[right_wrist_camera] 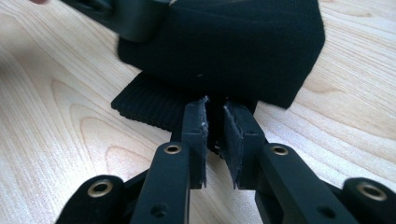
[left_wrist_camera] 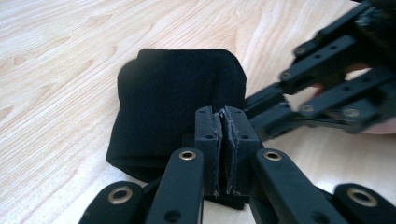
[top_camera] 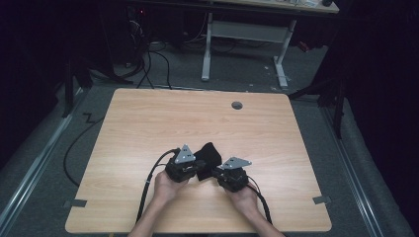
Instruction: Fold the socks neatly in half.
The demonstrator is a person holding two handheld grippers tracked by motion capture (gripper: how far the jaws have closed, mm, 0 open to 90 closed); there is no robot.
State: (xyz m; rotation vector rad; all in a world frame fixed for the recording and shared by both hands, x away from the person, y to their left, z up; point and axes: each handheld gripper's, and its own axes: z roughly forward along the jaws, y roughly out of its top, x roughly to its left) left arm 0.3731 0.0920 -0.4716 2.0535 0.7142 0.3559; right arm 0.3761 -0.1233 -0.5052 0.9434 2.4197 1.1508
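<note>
On the near half of the pale wood table (top_camera: 148,123), a folded black cloth (top_camera: 208,153) lies between two hand-held grippers. Left of it, the left gripper (left_wrist_camera: 223,154) has its jaws pressed together on the cloth's near edge. Right of it, the right gripper (right_wrist_camera: 215,140) holds a narrow gap pinching a ribbed fold of the same cloth. Farther right, a grey grommet (top_camera: 237,105) sits in the tabletop. Beyond lie grey carpet, black cables (top_camera: 148,64) and a white desk frame (top_camera: 247,34) in a dim room.

Dim rm, grey floor (top_camera: 237,74), white-legged desk (top_camera: 244,29) behind.
</note>
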